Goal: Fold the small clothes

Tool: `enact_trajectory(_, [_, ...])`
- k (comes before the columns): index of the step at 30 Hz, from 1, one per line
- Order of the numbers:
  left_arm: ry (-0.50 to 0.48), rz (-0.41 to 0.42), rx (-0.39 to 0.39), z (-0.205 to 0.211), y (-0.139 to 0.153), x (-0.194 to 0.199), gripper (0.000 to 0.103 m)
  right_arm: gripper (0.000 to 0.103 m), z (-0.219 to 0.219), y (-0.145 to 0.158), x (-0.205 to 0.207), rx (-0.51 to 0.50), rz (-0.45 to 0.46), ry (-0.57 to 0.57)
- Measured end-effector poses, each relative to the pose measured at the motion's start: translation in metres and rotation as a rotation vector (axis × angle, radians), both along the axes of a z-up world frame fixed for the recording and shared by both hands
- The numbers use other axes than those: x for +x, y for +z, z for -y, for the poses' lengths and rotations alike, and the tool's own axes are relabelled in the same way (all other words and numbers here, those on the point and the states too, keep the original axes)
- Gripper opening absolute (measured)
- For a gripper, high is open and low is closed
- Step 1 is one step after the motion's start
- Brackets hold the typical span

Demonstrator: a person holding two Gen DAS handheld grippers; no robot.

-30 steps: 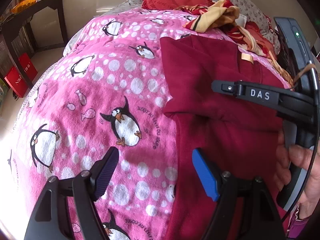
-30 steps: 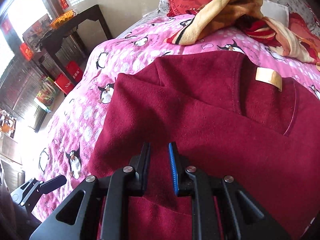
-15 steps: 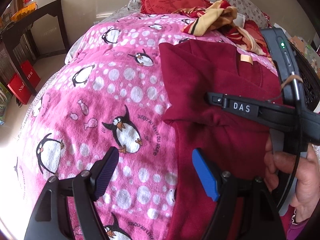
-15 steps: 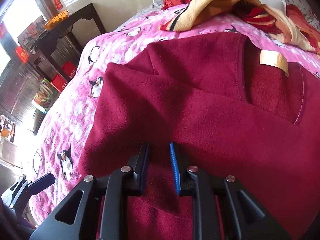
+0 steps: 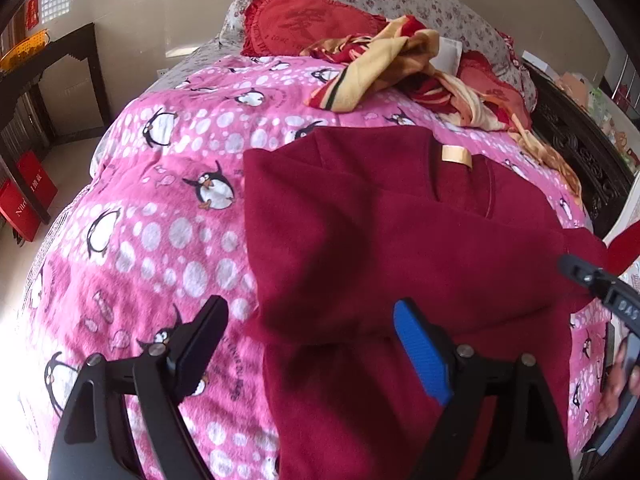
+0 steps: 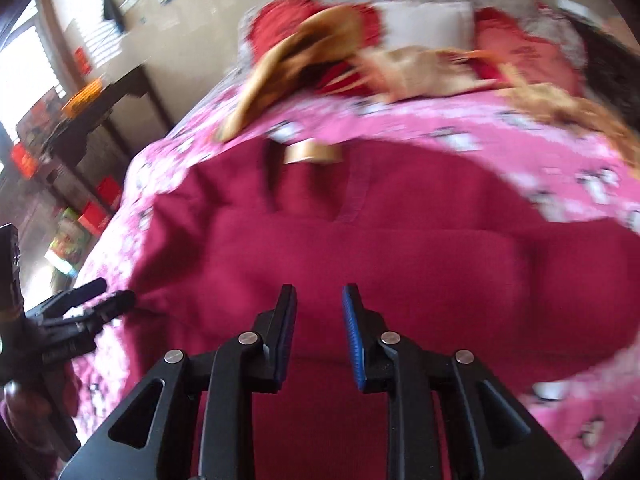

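Item: dark red fleece top (image 5: 400,240), which we find lying flat on the pink penguin-print blanket (image 5: 160,208) of a bed, right of the blanket's middle in the left wrist view. We note a tan neck label (image 5: 457,157) at its far edge beside the collar opening, and a folded flap lying across the body so that a straight edge runs over the chest. The nap looks soft and plain, without print.

Left gripper (image 5: 310,350): we hold it with jaws spread wide, nothing between them, above the near left edge of the top; one black finger sits over the blanket, the blue-padded one over the red cloth.

Right gripper (image 6: 318,322): jaws parted a narrower way, empty, above the near middle of the top.

Left wrist view only, sharp: a round red embroidered cushion (image 5: 308,24) at the head of the bed, a crumpled yellow-and-red cloth (image 5: 380,60) beyond the top, a dark carved bed frame (image 5: 580,160) on the right, and the other gripper's tip at the right edge.

Right wrist view only, blurred: the top's right-hand side against the blanket, a dark side table (image 6: 108,104) carrying an orange basket (image 6: 86,96), and red boxes (image 6: 104,200) on the floor.
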State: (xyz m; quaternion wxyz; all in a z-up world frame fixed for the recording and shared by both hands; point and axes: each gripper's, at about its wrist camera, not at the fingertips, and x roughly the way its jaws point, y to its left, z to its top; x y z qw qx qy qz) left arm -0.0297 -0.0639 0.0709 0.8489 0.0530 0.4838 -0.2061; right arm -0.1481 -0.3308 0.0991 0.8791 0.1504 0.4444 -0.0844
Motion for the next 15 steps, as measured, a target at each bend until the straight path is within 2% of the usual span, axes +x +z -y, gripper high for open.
enact_trajectory(4, [0.000,-0.017,0.040,0.015,-0.016,0.013,0.088,0.027,0.075,0.015,-0.052,-0.114,-0.006,-0.165])
enact_trajectory(7, [0.014,-0.035,0.062,0.020,-0.028,0.020,0.088,0.028,0.108,0.012,-0.078,-0.175,-0.065,-0.202])
enact_trajectory(9, [0.026,-0.053,0.068,0.021,-0.034,0.024,0.088,0.028,0.122,0.005,-0.090,-0.095,-0.065,-0.209])
enact_trajectory(11, [0.035,-0.060,0.069,0.023,-0.036,0.026,0.088,0.028,0.134,-0.005,-0.100,0.053,-0.032,-0.233])
enact_trajectory(15, [0.034,-0.052,0.076,0.025,-0.035,0.023,0.088,0.028,0.134,-0.029,-0.097,0.267,0.019,-0.301])
